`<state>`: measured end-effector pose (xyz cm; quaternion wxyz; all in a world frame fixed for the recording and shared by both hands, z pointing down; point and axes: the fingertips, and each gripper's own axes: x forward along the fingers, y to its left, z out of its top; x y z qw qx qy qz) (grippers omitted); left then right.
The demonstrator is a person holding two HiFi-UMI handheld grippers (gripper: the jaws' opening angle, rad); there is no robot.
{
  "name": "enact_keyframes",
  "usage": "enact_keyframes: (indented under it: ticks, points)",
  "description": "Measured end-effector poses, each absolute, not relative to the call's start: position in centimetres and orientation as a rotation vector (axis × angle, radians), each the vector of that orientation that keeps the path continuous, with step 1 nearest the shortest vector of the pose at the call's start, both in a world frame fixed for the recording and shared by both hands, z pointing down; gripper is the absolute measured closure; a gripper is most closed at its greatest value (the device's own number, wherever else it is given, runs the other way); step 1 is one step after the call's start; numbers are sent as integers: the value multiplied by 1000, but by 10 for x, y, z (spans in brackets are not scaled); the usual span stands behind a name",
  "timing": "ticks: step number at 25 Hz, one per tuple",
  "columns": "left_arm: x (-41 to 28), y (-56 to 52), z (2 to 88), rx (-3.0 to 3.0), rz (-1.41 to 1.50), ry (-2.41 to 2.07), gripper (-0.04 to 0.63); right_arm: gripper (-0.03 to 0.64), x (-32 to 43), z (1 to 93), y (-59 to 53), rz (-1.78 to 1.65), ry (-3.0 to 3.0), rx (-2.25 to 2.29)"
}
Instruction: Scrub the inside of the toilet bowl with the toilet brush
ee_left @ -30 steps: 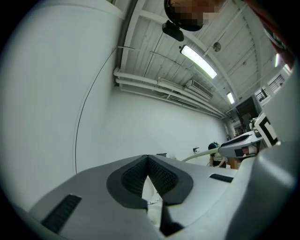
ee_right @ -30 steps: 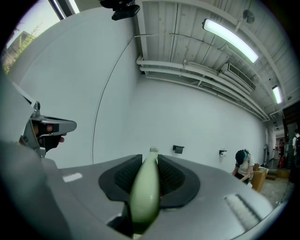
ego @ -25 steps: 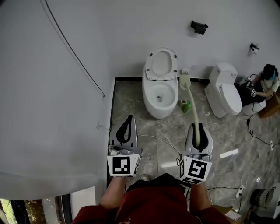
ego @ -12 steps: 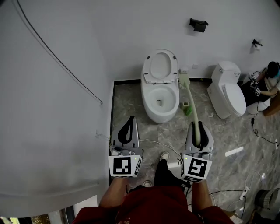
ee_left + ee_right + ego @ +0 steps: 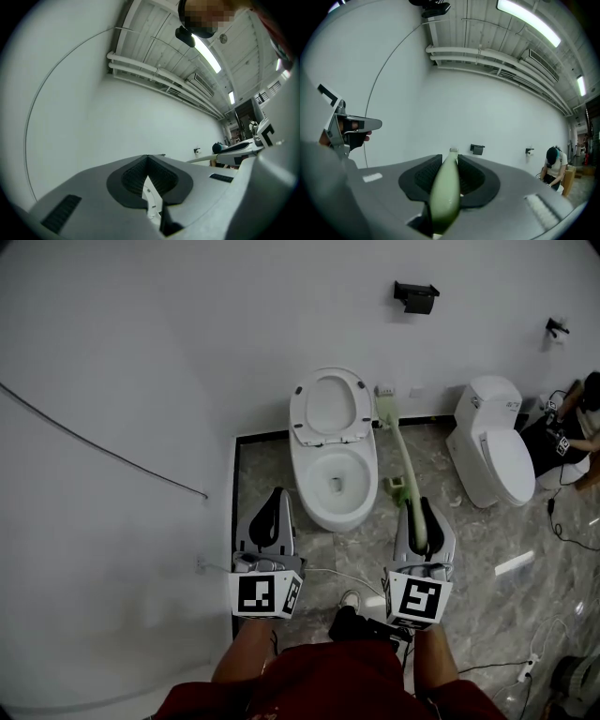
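Approach step, no scrubbing yet: toilet brush [image 5: 398, 442] clamped by its handle in the right gripper [image 5: 419, 519], bristle head raised beside the toilet bowl [image 5: 300, 482], not inside. Left gripper [image 5: 269, 517] with jaws together, empty. Next, probably swinging the head left and down into the bowl

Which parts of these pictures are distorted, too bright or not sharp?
Head view: the wide-angle lens bows the wall; the toilet is evenly lit and sharp. Left gripper view: dark round corners, glaring ceiling lamp. Right gripper view: the brush handle in the right claw is blurred, near the lens.
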<state>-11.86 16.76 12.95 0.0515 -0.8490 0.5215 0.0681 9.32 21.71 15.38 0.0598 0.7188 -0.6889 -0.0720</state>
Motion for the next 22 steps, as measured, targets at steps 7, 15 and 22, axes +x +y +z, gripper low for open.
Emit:
enact_keyframes:
  ticks: [7, 15, 22]
  points:
    - [-69, 95, 122, -2562, 167, 1590, 591, 503, 139, 148, 142, -197, -2133, 2137]
    - [-57, 42, 137, -2582, 116, 1614, 591, 503, 148, 168, 87, -133, -2179, 2123]
    - [-66, -23, 173, -2644, 83, 1621, 591, 503, 126, 209, 27, -21, -2133, 2050]
